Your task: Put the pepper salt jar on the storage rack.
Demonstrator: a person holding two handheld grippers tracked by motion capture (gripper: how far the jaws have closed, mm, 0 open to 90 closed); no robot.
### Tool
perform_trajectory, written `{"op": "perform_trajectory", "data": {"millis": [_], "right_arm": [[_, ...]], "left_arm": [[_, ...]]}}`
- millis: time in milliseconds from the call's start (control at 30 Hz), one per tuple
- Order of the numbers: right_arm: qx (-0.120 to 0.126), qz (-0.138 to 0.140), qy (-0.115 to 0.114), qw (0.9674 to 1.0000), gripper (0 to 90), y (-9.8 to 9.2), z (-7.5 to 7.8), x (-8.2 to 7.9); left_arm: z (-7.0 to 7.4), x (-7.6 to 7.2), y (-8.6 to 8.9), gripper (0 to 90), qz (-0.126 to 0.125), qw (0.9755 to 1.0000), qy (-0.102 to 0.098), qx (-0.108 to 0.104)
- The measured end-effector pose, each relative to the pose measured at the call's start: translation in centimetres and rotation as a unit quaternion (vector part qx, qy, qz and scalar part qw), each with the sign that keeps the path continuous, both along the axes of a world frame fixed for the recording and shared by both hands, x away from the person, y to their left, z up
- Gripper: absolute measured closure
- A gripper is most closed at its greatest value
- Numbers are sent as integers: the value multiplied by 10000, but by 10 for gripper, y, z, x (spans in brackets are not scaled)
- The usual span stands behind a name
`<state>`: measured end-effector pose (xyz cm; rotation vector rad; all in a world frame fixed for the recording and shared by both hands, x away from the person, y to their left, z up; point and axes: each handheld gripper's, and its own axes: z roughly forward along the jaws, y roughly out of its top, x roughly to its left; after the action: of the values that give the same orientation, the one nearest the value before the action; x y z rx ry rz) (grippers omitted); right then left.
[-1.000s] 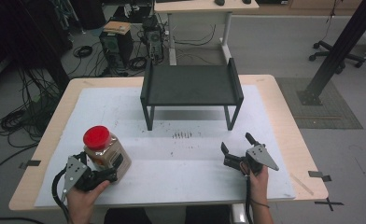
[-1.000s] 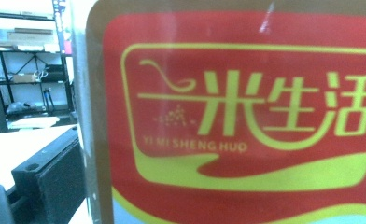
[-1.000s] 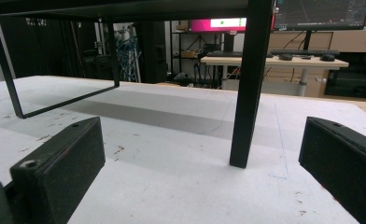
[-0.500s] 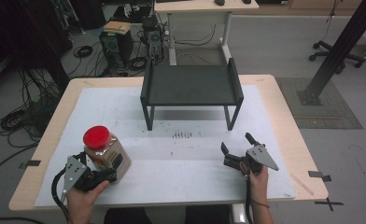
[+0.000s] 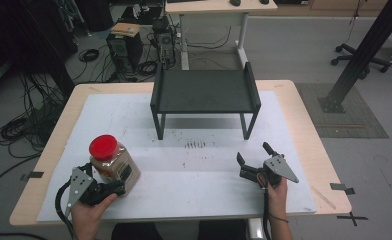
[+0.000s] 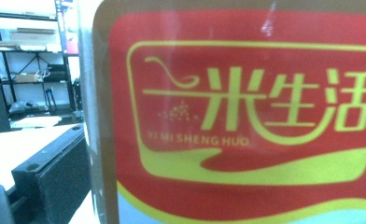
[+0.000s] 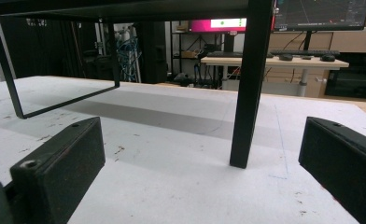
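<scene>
Item: jar (image 5: 115, 162), red screw lid (image 5: 103, 146), clear body filled with a tan granular or ground product, red and yellow label (image 6: 246, 116) wrapped round the middle. Location: front left of the counter (image 5: 294, 107), tilted, well apart from the black shelf (image 5: 204, 91). Held by my left tool (image 5: 118, 186), which pinches it low on the body; in the left gripper view the label sits right against the camera. Handling, as I judge it: rigid, fairly heavy when full, smooth walls likely slippery, so I would keep the grip across the flat labelled sides below the shoulder, not on the lid. My right tool (image 5: 254, 157) rests front right, spread wide and empty, facing the shelf's leg (image 7: 246, 88).
</scene>
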<state>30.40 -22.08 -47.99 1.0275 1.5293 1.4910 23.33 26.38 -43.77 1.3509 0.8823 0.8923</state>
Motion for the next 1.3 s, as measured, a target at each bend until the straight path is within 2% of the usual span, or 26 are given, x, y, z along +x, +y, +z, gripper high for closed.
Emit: {"op": "perform_trajectory", "data": {"millis": [367,833,1300], "right_arm": [[-1,-2,-2,10000,3,0,0,0],[0,-1,-4,10000,3,0,0,0],[0,3,-1,10000,3,0,0,0]], "left_arm": [[1,0,0,8,-15,10000,17,-6],[4,1,2,84,-171,9998,36,-30],[4,1,1,162,-205,9998,72,-15]]}}
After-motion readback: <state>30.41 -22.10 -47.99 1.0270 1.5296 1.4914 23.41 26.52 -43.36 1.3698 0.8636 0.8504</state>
